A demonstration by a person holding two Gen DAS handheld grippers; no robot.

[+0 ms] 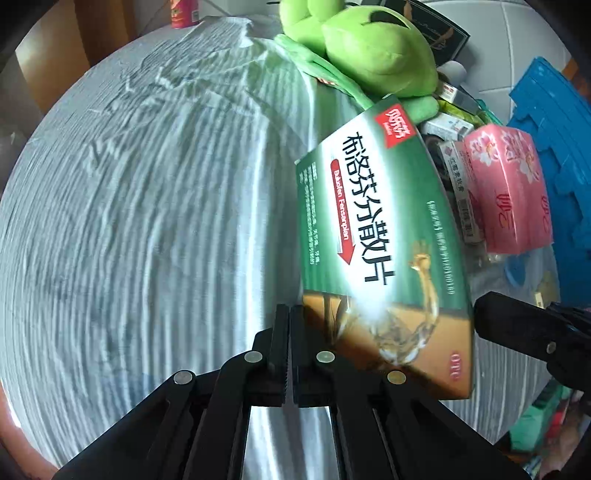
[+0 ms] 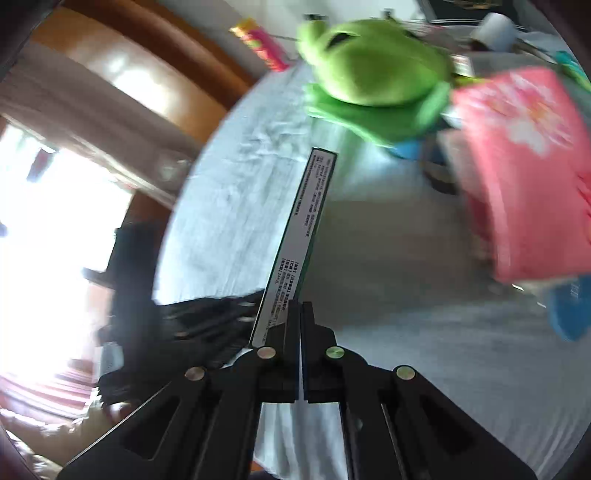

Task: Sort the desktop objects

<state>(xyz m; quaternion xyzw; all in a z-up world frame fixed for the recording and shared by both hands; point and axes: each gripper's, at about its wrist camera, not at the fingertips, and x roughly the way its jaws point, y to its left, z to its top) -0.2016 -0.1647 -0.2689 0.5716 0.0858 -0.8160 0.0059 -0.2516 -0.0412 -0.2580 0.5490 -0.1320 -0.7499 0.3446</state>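
A flat green and white medicine box (image 1: 373, 236) hangs tilted above the striped grey tablecloth (image 1: 147, 203). In the right wrist view the box (image 2: 308, 221) shows edge-on and runs down into my right gripper (image 2: 301, 310), which is shut on its near end. One black finger (image 1: 495, 317) of that gripper shows at the box's lower right edge in the left wrist view. My left gripper (image 1: 289, 317) is shut with nothing between its fingers, just left of the box's lower corner.
A green frog plush (image 1: 376, 51) lies at the far side of the round table. A pink tissue pack (image 1: 506, 188), several small boxes (image 1: 448, 125) and blue foam mats (image 1: 554, 122) crowd the right. A red can (image 1: 183, 13) stands at the back.
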